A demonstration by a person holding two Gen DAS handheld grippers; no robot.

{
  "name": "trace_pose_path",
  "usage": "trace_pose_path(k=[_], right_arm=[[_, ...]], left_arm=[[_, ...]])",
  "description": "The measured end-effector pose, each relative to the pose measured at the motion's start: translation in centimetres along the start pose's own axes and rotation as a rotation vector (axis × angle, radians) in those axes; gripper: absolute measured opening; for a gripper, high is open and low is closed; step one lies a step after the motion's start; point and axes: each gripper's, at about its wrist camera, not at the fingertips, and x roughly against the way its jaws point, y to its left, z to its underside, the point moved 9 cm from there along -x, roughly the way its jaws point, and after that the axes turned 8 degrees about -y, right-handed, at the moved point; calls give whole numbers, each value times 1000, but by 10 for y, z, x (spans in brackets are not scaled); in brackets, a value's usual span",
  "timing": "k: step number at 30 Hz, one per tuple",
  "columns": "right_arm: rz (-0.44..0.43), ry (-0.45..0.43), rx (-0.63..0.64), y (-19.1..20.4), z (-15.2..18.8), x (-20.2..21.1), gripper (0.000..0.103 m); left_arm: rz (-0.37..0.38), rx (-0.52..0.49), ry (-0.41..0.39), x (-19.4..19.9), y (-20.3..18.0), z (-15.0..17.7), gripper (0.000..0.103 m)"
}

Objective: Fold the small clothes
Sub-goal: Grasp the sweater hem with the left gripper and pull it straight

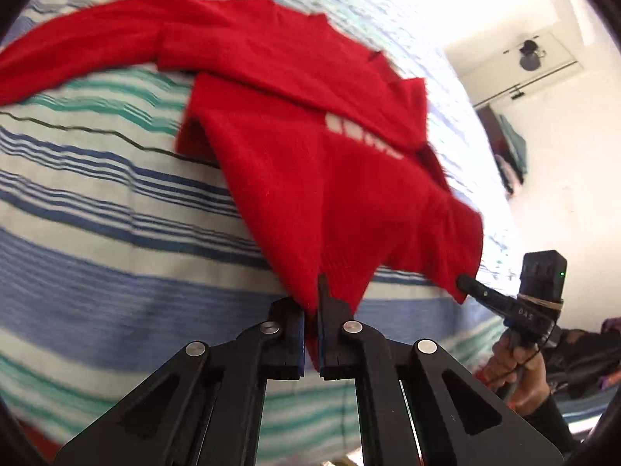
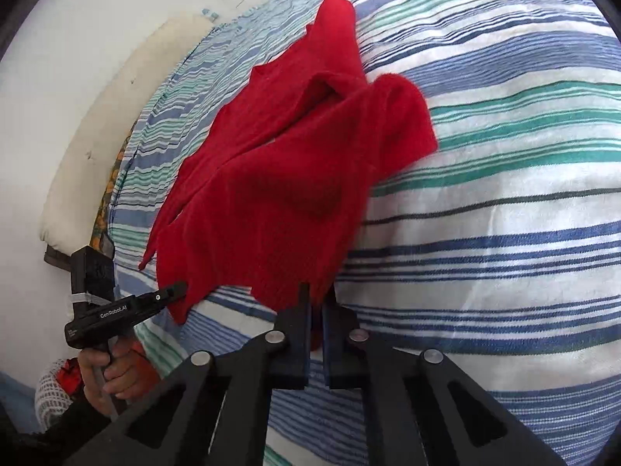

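A small red knit sweater [image 1: 302,143] lies partly lifted over a striped bedspread [image 1: 97,202]. My left gripper [image 1: 312,303] is shut on its near hem corner. My right gripper shows at the right of the left wrist view [image 1: 465,283], shut on the other hem corner. In the right wrist view the sweater [image 2: 279,178] hangs from my right gripper [image 2: 316,303], shut on the hem. The left gripper [image 2: 176,289] pinches the left corner there. One sleeve stretches far left [image 1: 70,54]. White lettering shows on the sweater front.
The bedspread [image 2: 504,202] has blue, green and white stripes. A cream pillow or headboard pad [image 2: 101,147] lies along the white wall. A white wall and a doorway [image 1: 512,147] stand beyond the bed.
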Motion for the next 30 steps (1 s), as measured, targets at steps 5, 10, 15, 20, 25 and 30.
trace_pose_path(k=[5, 10, 15, 20, 25, 30], right_arm=[[-90, 53, 77, 37, 14, 63, 4], [-96, 201, 44, 45, 63, 75, 5], [93, 281, 1, 2, 96, 44, 4], [144, 259, 6, -2, 92, 43, 4], [220, 246, 59, -4, 86, 44, 4], [302, 244, 142, -15, 93, 42, 3]], left_arm=[[0, -46, 57, 55, 8, 10, 2], [-161, -144, 165, 41, 26, 47, 2], [-264, -179, 191, 11, 34, 71, 2], [-286, -148, 157, 16, 36, 72, 2], [-303, -143, 136, 31, 42, 81, 2], [-369, -169, 161, 21, 54, 93, 2]])
